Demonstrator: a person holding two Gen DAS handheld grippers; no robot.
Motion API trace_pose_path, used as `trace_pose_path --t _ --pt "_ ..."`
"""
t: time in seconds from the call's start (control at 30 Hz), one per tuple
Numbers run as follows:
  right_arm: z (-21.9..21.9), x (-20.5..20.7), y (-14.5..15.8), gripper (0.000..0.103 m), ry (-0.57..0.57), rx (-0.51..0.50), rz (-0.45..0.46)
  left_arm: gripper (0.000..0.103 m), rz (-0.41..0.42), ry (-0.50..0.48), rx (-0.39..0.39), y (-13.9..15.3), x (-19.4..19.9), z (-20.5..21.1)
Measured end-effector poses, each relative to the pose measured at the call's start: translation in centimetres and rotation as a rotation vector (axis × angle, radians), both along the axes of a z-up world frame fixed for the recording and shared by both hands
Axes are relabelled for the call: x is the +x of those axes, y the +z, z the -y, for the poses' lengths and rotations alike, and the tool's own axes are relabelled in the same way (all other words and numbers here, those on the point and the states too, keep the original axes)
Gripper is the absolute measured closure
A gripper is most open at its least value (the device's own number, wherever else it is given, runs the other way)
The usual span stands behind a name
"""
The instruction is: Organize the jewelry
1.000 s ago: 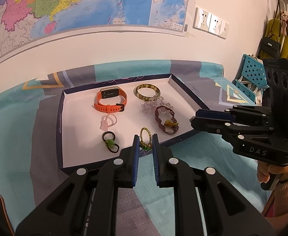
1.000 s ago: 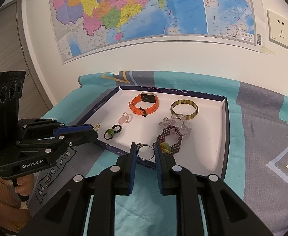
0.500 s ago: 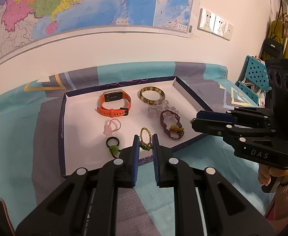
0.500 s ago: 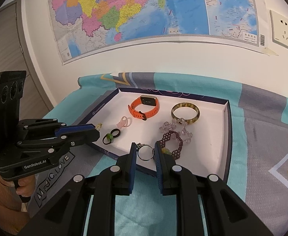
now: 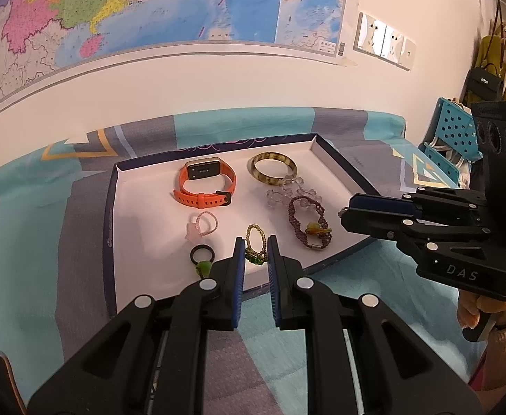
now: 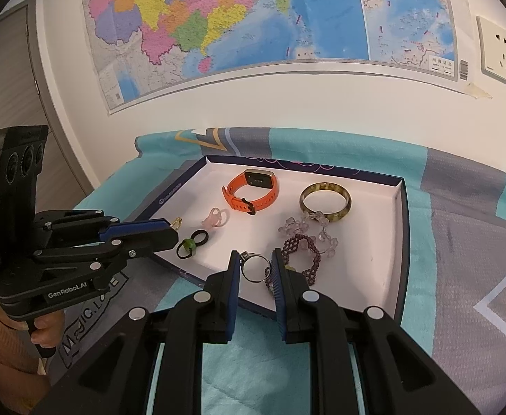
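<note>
1. The right gripper pinches a silver ring between its blue-padded fingers and holds it just above the near edge of the tray — likely the next piece to be set down.
2. The left gripper holds a small yellow-green beaded loop in narrow fingers; from its own view the loop hangs over the tray's front rim, and from the right wrist view only a bit of gold bead shows at the tip.
3. The tray sits on a teal and grey cloth and holds the sorted pieces well apart: orange watch, amber bangle, clear crystal bracelet, purple beaded bracelet, pink ring, black ring with a green stone.
4. The spacing seems deliberate — each item stays easy to pick out, and a bare patch at the front could take both held pieces.
</note>
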State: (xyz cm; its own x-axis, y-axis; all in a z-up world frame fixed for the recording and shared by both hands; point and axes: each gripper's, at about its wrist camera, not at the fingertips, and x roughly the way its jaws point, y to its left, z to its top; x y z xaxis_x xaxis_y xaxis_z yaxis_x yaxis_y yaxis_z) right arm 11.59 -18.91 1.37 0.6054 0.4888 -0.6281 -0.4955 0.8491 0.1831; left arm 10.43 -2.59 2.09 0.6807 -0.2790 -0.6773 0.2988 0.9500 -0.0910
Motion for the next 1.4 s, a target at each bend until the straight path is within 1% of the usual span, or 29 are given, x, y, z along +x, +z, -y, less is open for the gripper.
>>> trace_pose_path --t 0.37,0.53,0.67,0.8,1.03,1.17,1.23,1.27,1.37,1.4 --pt "0.0 0.8 -0.2 0.087 -0.005 -0.004 -0.009 0.09 -0.011 0.008 0.005 -0.3 0.7 0.1" --pt "-0.1 1.8 -0.8 0.087 -0.013 -0.016 -0.026 0.09 -0.02 0.012 0.011 -0.6 1.2 0.1" --pt "-0.3 3.1 -1.5 0.087 -0.026 -0.026 -0.049 0.089 -0.037 0.02 0.012 -1.1 1.9 0.1" --pt "-0.5 4.2 -2.4 0.087 -0.041 -0.038 -0.074 0.089 -0.071 0.032 0.012 -2.1 3.0 0.0" --pt "-1.0 5.1 -3.1 0.086 -0.05 -0.064 -0.096 0.089 -0.101 0.046 0.026 -3.1 4.3 0.2" --pt "-0.9 5.5 -3.4 0.086 -0.067 -0.062 -0.113 0.089 -0.114 0.055 0.033 -3.4 4.8 0.3" --pt "-0.9 5.5 -3.5 0.086 -0.071 -0.061 -0.113 0.086 -0.116 0.055 0.037 -3.6 4.9 0.3" --pt "-0.8 5.4 -3.5 0.086 -0.077 -0.057 -0.111 0.083 -0.116 0.056 0.038 -3.6 4.8 0.3" --pt "-0.5 5.2 -3.3 0.084 -0.089 -0.042 -0.108 0.068 -0.103 0.065 0.042 -3.4 4.5 0.2" --pt "-0.4 5.0 -3.2 0.082 -0.09 -0.038 -0.105 0.066 -0.094 0.067 0.043 -3.2 4.3 0.2"
